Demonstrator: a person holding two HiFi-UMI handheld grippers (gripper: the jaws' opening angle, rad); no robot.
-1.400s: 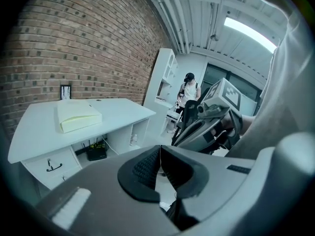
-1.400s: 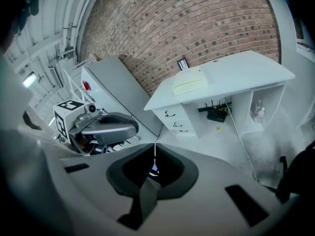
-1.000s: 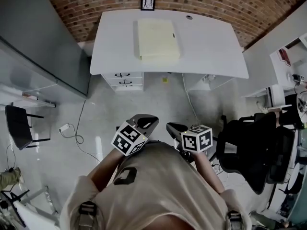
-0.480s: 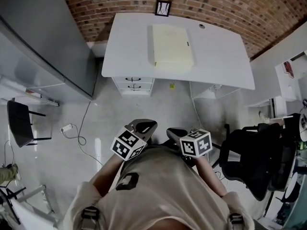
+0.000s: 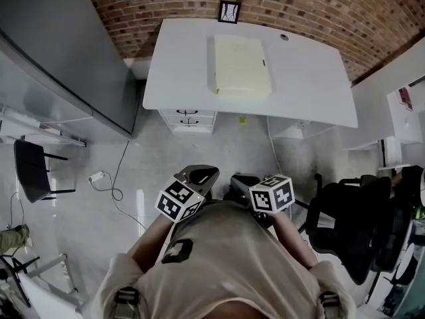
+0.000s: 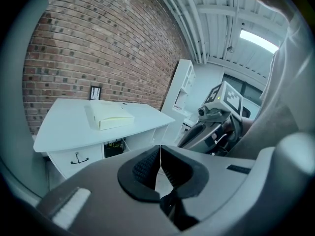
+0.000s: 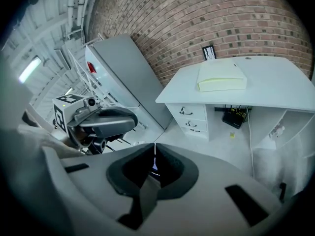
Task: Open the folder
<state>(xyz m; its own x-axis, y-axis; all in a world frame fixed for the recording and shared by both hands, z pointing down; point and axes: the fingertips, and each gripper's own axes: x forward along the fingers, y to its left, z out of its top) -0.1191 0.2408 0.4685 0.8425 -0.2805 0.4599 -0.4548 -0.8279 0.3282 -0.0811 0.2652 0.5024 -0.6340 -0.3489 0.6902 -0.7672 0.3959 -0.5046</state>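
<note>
A pale yellow folder [image 5: 242, 74] lies closed on the white desk [image 5: 312, 85] against the brick wall; it also shows in the left gripper view as the folder [image 6: 109, 116] and in the right gripper view as the folder [image 7: 221, 77]. Both grippers are held close to the person's chest, well short of the desk. My left gripper [image 5: 199, 175] [image 6: 160, 151] is shut with nothing between its pads. My right gripper [image 5: 240, 181] [image 7: 154, 149] is shut and empty too. Each gripper sees the other: the right gripper [image 6: 221, 117], the left gripper [image 7: 98, 122].
A small framed picture [image 5: 229, 10] stands at the desk's back edge. Drawers [image 5: 187, 117] sit under the desk's left part. A grey cabinet [image 5: 60, 52] stands left, a black office chair [image 5: 352, 218] right, a cable and plug [image 5: 99, 178] on the floor.
The desk and folder have shifted right and slightly down in the head view, and look a little nearer. Both grippers stay shut close to the chest.
</note>
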